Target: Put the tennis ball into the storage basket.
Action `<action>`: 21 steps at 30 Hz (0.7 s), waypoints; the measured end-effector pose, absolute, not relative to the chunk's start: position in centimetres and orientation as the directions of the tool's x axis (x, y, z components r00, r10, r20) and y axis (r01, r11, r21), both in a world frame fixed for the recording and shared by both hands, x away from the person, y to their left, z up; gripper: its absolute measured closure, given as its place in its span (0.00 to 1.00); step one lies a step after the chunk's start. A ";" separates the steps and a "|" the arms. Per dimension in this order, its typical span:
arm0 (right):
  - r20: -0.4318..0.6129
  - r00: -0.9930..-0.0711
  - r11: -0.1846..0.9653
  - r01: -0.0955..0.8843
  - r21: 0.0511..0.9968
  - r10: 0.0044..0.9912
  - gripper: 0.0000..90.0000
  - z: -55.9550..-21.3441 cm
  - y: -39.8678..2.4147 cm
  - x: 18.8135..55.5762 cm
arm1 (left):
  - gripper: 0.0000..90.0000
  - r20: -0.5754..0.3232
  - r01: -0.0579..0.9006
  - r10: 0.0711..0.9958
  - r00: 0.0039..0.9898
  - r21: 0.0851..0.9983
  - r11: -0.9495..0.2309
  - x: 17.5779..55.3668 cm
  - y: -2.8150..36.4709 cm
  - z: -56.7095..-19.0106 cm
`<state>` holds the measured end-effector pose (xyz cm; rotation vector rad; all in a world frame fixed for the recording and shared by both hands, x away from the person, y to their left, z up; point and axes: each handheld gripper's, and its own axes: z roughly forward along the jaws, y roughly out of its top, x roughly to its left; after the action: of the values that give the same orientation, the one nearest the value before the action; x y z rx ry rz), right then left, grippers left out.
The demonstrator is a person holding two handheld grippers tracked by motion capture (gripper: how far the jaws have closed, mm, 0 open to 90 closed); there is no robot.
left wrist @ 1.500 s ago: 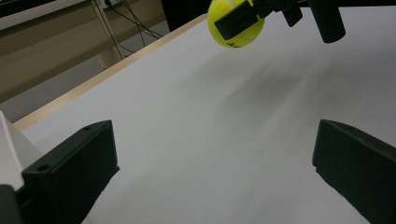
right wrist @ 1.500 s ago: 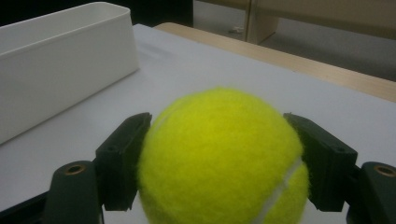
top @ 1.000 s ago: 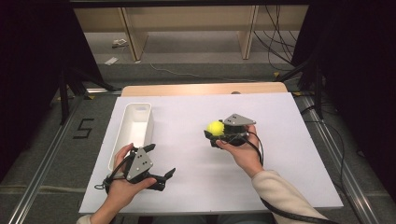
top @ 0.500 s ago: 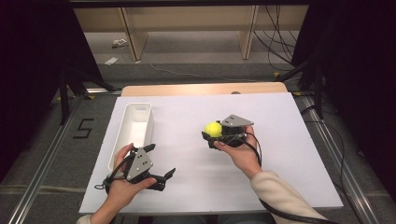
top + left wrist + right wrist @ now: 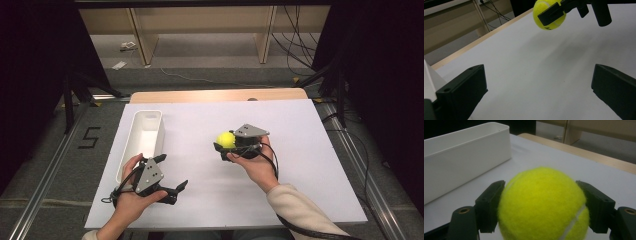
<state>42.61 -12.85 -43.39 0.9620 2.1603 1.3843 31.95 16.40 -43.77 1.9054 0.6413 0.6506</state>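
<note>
- Gripping a ball point(image 5: 225, 139), the right gripper point(image 5: 223, 145) is seen above the middle of the table point(image 5: 300, 165), its jaws closed on either side of the yellow felt, as the right gripper view makes plain.
- The ball is held clear of the white surface, well apart from the bin point(image 5: 145, 137) at the table's left.
- The carry stage is judged to be in hand; a move leftward over the bin's open top is called for next, then a release.
- The right hand point(image 5: 257, 167) is cupped under its gripper, forearm angled in from the lower right.
- The left gripper point(image 5: 176, 188) is held low near the bin's near end, jaws spread wide and empty, pointed towards the ball.
</note>
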 end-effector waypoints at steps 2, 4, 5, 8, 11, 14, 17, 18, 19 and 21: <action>0.034 -0.685 0.272 0.334 0.902 0.727 0.30 -43.4 -12.8 42.5 | 0.00 0.162 0.151 0.679 0.716 0.914 -0.377 32.0 16.4 -43.8; 0.032 -0.689 0.276 0.332 0.902 0.724 0.30 -43.3 -12.7 42.4 | 0.00 0.161 0.150 0.678 0.717 0.915 -0.375 32.0 16.4 -43.8; 0.032 -0.689 0.276 0.332 0.902 0.724 0.30 -43.3 -12.7 42.4 | 0.00 0.161 0.150 0.678 0.717 0.915 -0.375 32.0 16.4 -43.8; 0.032 -0.692 0.277 0.332 0.902 0.721 0.30 -43.4 -12.5 42.4 | 0.00 0.161 0.151 0.678 0.717 0.914 -0.376 31.9 16.4 -43.8; 0.033 -0.694 0.280 0.332 0.901 0.719 0.30 -43.4 -12.4 42.3 | 0.00 0.161 0.151 0.677 0.718 0.914 -0.377 31.9 16.4 -43.8; 0.031 -0.695 0.279 0.329 0.902 0.718 0.30 -43.5 -12.3 42.3 | 0.00 0.164 0.149 0.677 0.718 0.913 -0.379 32.0 16.4 -43.8; 0.033 -0.699 0.281 0.330 0.901 0.714 0.30 -43.4 -12.2 42.2 | 0.00 0.163 0.149 0.677 0.718 0.913 -0.379 32.0 16.4 -43.8; 0.032 -0.700 0.282 0.329 0.901 0.713 0.30 -43.4 -12.2 42.2 | 0.00 0.163 0.149 0.676 0.718 0.914 -0.378 32.0 16.4 -43.8; 0.032 -0.700 0.282 0.329 0.901 0.714 0.30 -43.4 -12.1 42.2 | 0.00 0.164 0.149 0.677 0.718 0.913 -0.379 32.0 16.4 -43.8; 0.034 -0.702 0.283 0.330 0.900 0.711 0.30 -43.5 -12.0 42.1 | 0.00 0.163 0.149 0.677 0.718 0.914 -0.378 32.0 16.3 -43.8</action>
<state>42.12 -12.04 -43.46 0.9403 2.1830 1.3935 31.95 16.35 -43.78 1.9067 0.6380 0.6508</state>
